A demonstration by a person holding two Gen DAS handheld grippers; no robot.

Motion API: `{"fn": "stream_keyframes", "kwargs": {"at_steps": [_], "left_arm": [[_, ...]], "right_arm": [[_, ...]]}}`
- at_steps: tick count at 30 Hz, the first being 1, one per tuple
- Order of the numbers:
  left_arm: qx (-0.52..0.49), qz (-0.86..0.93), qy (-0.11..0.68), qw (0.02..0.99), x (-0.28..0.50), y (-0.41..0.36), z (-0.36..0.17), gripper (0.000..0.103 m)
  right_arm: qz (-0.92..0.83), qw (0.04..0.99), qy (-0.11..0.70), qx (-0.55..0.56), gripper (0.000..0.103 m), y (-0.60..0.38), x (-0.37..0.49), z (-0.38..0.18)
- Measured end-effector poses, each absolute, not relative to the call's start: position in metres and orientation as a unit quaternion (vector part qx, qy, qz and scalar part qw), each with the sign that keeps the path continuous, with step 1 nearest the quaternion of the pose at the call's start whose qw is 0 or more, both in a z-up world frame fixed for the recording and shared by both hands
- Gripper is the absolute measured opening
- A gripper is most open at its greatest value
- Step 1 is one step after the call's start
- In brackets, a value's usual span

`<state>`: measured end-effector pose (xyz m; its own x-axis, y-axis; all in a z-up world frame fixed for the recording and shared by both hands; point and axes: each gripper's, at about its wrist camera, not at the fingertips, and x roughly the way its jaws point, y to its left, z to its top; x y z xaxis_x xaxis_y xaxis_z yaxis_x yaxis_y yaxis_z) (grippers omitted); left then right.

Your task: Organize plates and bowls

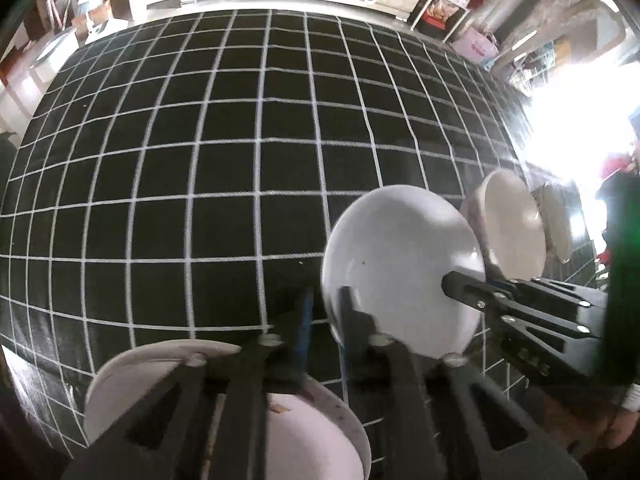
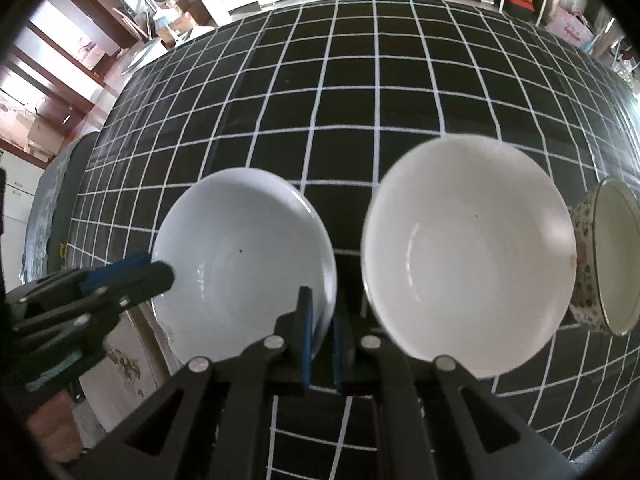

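I read: bowl A (image 2: pixel 244 260) left of bowl B (image 2: pixel 468 252) | patterned bowl (image 2: pixel 608 256) rightmost | plate (image 2: pixel 120 364) left, nearer | all on worktop (image 2: pixel 360 100).

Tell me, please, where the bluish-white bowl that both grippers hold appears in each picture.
Left wrist view: the bluish-white bowl is right of centre, low, tilted.
Right wrist view: the same bowl is left of centre.
Shared landmark: the cream bowl, on its right in both views.
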<state>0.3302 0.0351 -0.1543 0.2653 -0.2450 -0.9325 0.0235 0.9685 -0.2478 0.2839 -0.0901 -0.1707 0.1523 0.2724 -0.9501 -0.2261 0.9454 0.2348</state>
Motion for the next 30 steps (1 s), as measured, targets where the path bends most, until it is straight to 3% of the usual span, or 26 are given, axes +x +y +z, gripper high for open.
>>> {"fn": "stream_keyframes", "kwargs": {"at_steps": [30], "left_arm": [[-0.102,-0.095,0.602,0.786,0.232,-0.018,-0.154,0.006]], "right_arm": [[0.146,0.756,0.637,0.04,0.01,-0.149,0.188,-0.158]]}}
